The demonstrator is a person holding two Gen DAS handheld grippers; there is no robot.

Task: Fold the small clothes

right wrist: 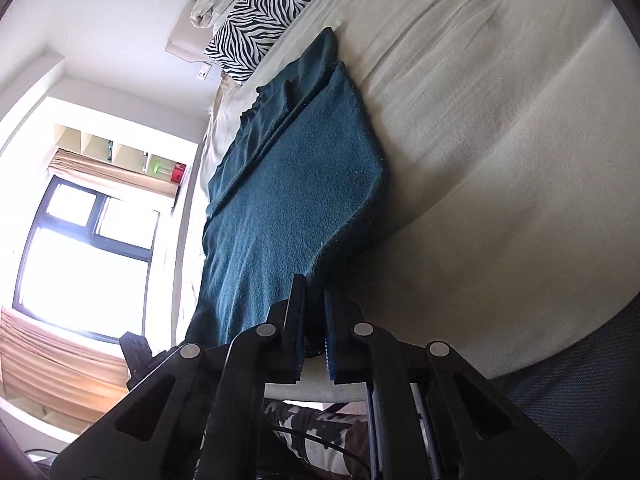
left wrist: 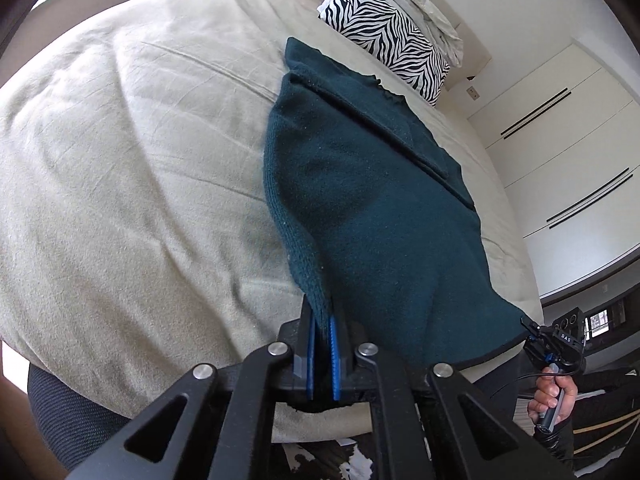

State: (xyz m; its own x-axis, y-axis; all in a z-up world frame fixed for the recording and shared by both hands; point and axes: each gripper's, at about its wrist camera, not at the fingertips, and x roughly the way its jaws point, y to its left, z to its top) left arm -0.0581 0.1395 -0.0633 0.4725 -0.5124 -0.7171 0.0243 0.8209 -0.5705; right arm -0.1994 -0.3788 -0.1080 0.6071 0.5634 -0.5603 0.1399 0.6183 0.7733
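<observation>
left wrist view: left gripper clamped on near corner of teal knit garment spread over beige bed, right gripper seen at other corner in a hand, wardrobe doors behind, right wrist view: right gripper pinched on garment corner, window and zebra pillow shown

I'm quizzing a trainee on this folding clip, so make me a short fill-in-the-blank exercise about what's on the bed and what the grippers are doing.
1. Each gripper, the left gripper and the right gripper, is shut on a near corner of the ____ sweater.
2. The sweater lies on a ____ bedspread.
3. The pillow beyond the sweater has a ____ print.
4. In the left view, a hand holds the right gripper's ____.

Missing words: teal; beige; zebra; handle
</observation>
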